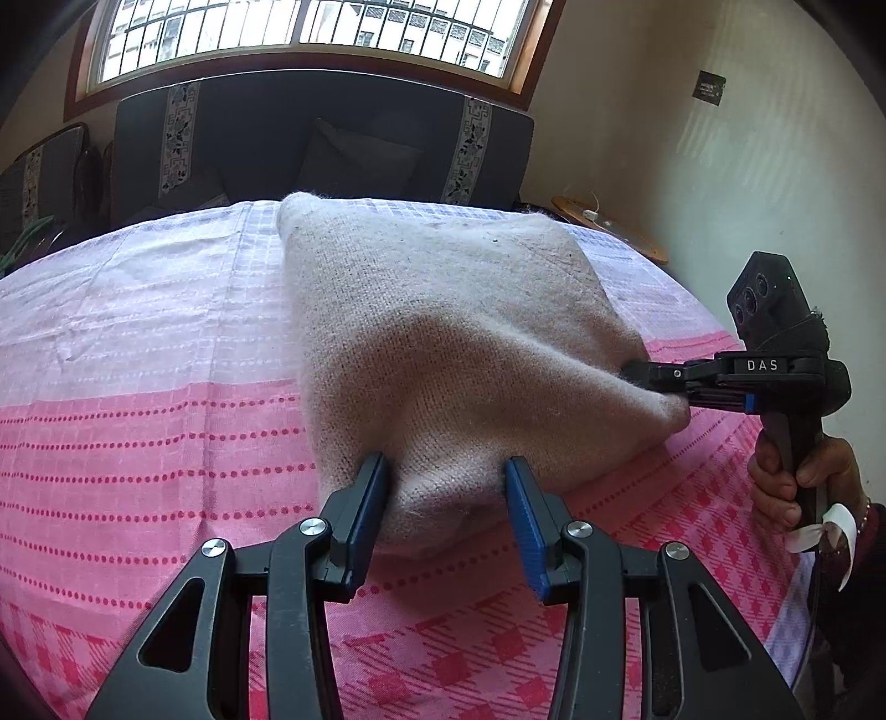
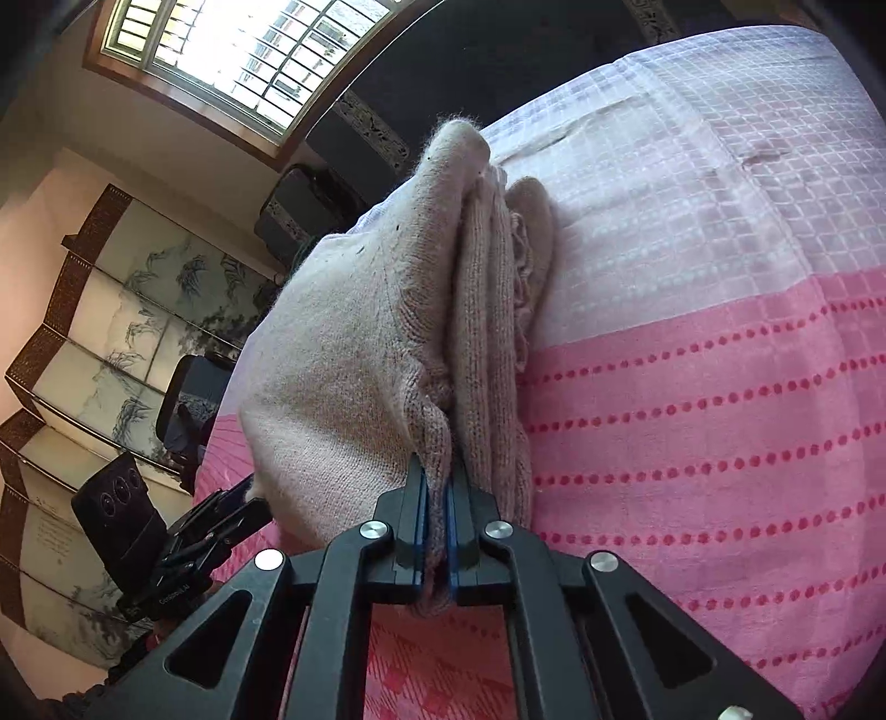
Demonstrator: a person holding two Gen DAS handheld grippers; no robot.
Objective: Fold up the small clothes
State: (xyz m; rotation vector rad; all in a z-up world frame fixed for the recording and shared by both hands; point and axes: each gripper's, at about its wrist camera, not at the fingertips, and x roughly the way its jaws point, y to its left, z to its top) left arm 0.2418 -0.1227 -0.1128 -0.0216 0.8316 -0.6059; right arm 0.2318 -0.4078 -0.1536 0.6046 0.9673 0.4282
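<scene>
A beige knitted garment (image 1: 443,332) lies folded on a pink and white checked cloth (image 1: 138,443). In the left wrist view my left gripper (image 1: 446,493) is open, its blue pads on either side of the garment's near corner. My right gripper (image 1: 673,390) comes in from the right and is shut on the garment's right corner. In the right wrist view the right gripper (image 2: 437,498) pinches a knit edge of the garment (image 2: 354,354), whose folded layers are stacked beside it. The left gripper (image 2: 243,498) shows at the lower left, at the garment's other corner.
The cloth (image 2: 692,387) covers a table. A dark sofa (image 1: 321,144) stands behind it under a window (image 1: 310,27). A round wooden stand (image 1: 609,227) is at the back right. A painted folding screen (image 2: 111,332) stands to one side.
</scene>
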